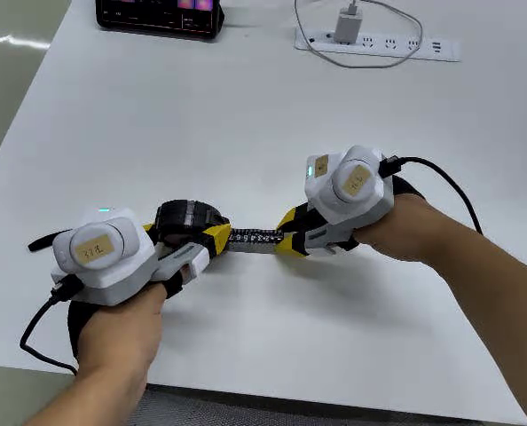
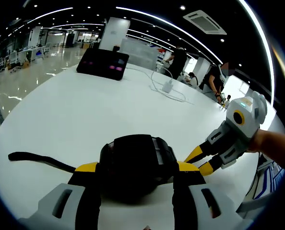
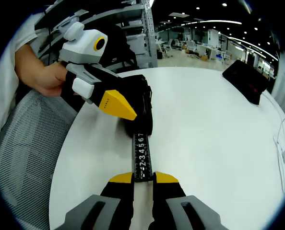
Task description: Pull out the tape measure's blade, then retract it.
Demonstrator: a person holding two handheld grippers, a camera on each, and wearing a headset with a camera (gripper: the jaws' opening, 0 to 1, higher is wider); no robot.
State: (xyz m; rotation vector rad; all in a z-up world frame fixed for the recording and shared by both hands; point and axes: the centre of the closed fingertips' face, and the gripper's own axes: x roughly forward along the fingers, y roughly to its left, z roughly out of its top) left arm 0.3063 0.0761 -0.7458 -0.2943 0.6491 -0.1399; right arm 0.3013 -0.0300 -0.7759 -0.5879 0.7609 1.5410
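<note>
The pull-out appears to be in hand. The left hand-held gripper (image 1: 184, 238) is clamping the black tape measure (image 2: 137, 160) between its jaws on the worktop (image 1: 246, 133). The right hand-held gripper (image 3: 143, 178) is pinching the blade (image 3: 141, 155) near its tip, with a short numbered stretch showing between them. Next, I judge, the right one should be drawing straight away while the left is bracing the case, then easing back. Both hands are lying low, the hand-held grippers pointing at each other.
</note>
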